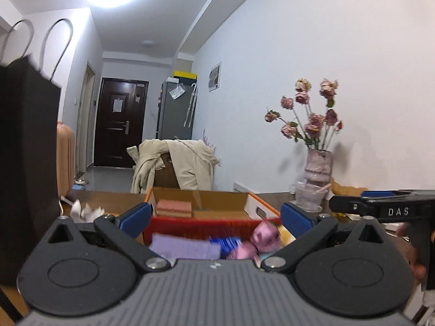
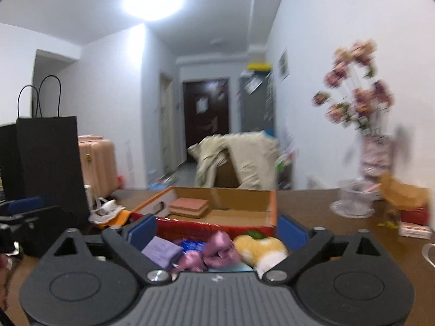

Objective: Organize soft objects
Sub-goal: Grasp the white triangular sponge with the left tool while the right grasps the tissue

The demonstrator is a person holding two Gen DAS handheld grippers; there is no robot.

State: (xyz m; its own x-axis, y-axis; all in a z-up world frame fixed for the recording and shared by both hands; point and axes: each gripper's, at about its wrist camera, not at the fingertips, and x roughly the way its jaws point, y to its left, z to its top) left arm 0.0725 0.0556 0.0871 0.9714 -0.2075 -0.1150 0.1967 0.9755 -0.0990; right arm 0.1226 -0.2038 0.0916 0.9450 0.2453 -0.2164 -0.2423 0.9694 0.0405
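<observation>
My left gripper [image 1: 216, 217] stands open, its blue pads wide apart with nothing between them. Past it lies a red box [image 1: 201, 224] with a purple cloth [image 1: 185, 247], a blue packet [image 1: 225, 244] and a pink soft toy [image 1: 262, 237] inside. My right gripper [image 2: 217, 232] is open too and holds nothing. Over the same red box [image 2: 206, 225] it sees the purple cloth [image 2: 161, 250], the pink toy [image 2: 217, 250] and a yellow-and-white plush [image 2: 261, 247]. Behind stands an orange cardboard box [image 2: 273, 206] holding a pink sponge [image 2: 189, 206].
A tall black paper bag [image 2: 46, 163] stands at the left, crumpled tissue [image 2: 104, 212] beside it. At the right are a vase of dried roses [image 1: 318, 168], a glass cup [image 1: 310, 197] and small red boxes [image 2: 413, 217]. A chair draped with a beige coat [image 1: 174, 163] stands beyond the table.
</observation>
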